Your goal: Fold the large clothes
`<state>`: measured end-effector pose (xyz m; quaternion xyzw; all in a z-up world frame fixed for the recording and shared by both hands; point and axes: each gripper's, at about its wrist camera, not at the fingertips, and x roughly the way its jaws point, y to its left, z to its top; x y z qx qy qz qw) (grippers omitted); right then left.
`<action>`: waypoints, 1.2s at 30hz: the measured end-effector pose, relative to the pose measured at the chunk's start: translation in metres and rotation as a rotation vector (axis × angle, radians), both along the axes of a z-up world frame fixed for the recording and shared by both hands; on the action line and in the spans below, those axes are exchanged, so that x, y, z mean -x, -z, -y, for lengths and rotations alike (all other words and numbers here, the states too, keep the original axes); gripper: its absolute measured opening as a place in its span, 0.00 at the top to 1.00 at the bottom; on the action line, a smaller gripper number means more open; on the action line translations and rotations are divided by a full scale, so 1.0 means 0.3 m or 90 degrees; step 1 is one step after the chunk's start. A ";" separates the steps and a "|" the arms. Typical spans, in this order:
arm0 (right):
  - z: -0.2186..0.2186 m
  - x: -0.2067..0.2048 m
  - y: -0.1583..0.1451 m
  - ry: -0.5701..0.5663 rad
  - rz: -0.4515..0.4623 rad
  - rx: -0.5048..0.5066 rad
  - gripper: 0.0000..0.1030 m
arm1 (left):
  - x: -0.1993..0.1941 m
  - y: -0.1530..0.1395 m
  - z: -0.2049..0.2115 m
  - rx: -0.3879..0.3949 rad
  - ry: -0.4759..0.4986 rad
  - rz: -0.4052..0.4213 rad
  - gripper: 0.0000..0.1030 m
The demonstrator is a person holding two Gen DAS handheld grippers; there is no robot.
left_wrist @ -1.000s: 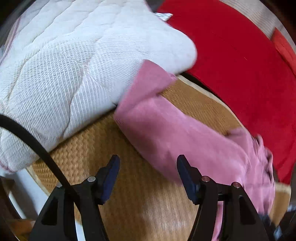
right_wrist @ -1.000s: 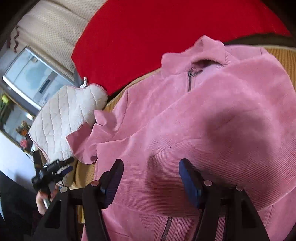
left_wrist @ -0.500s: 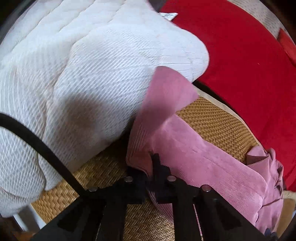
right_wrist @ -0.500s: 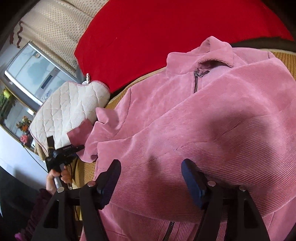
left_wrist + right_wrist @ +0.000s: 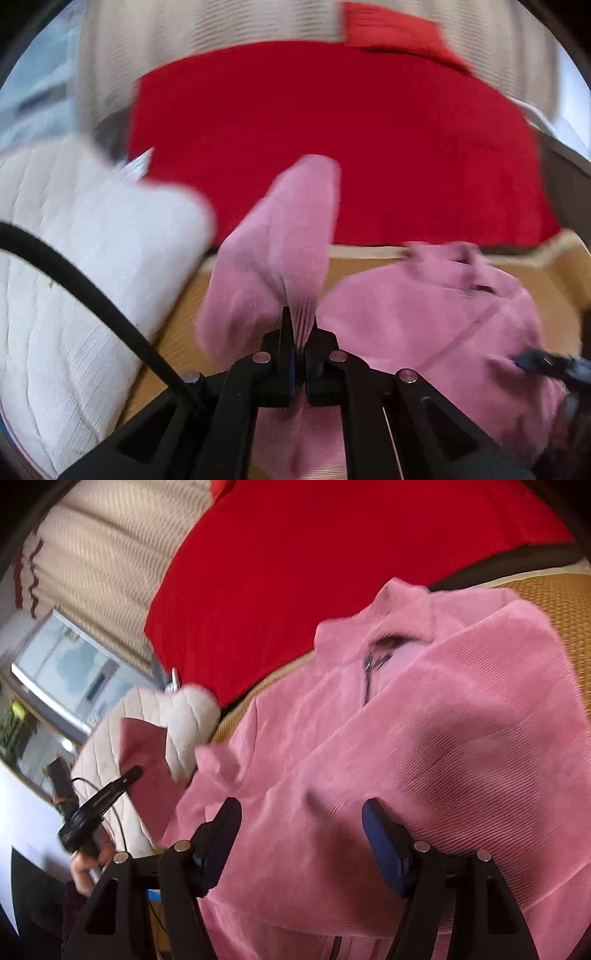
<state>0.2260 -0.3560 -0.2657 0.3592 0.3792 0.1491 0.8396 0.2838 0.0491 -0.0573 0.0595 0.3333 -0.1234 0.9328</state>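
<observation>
A pink corduroy jacket (image 5: pixel 424 738) with a zip collar lies on a woven straw mat (image 5: pixel 369 266). My left gripper (image 5: pixel 300 328) is shut on the jacket's sleeve (image 5: pixel 284 236) and holds it raised off the mat; the cuff stands up above the jaws. The jacket body (image 5: pixel 443 321) lies to the right of it. My right gripper (image 5: pixel 301 827) is open, its blue pads hovering just over the jacket's lower front. The left gripper (image 5: pixel 99 808) with the lifted sleeve (image 5: pixel 147 760) shows at the left of the right wrist view.
A white quilted cushion (image 5: pixel 74 277) lies left of the jacket on the mat. A large red cushion (image 5: pixel 332 129) stands behind. A cream curtain (image 5: pixel 103 554) and a window (image 5: pixel 74 672) are at the far left.
My left gripper, shut on the sleeve since half a second ago, has lifted it off the mat and swung toward the jacket body. The right gripper has stayed open over the jacket.
</observation>
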 end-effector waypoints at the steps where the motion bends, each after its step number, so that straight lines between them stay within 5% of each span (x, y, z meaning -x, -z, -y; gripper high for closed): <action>1: 0.023 0.005 -0.006 0.015 0.004 -0.004 0.30 | 0.008 -0.015 0.083 -0.007 0.030 0.005 0.97; 6: 0.171 0.031 -0.018 0.107 0.010 -0.052 0.30 | 0.113 -0.060 0.412 0.025 0.181 -0.007 0.95; 8: 0.226 0.042 -0.021 0.139 0.010 -0.070 0.30 | 0.154 -0.041 0.536 0.011 0.246 -0.043 0.77; 10: 0.281 0.047 -0.014 0.161 0.003 -0.098 0.29 | 0.181 -0.016 0.597 -0.029 0.262 -0.046 0.42; 16: 0.316 0.019 0.052 0.111 -0.056 -0.205 0.19 | 0.190 0.043 0.478 -0.028 0.221 -0.077 0.32; 26: 0.272 0.010 0.055 0.049 -0.090 -0.193 0.19 | 0.134 0.224 0.235 -0.038 0.050 -0.134 0.30; 32: 0.211 0.057 -0.037 -0.023 -0.035 -0.070 0.15 | 0.111 0.264 0.171 -0.028 0.005 -0.146 0.30; 36: 0.073 0.051 -0.039 -0.079 -0.030 0.090 0.21 | 0.115 0.250 0.146 -0.004 -0.005 -0.150 0.30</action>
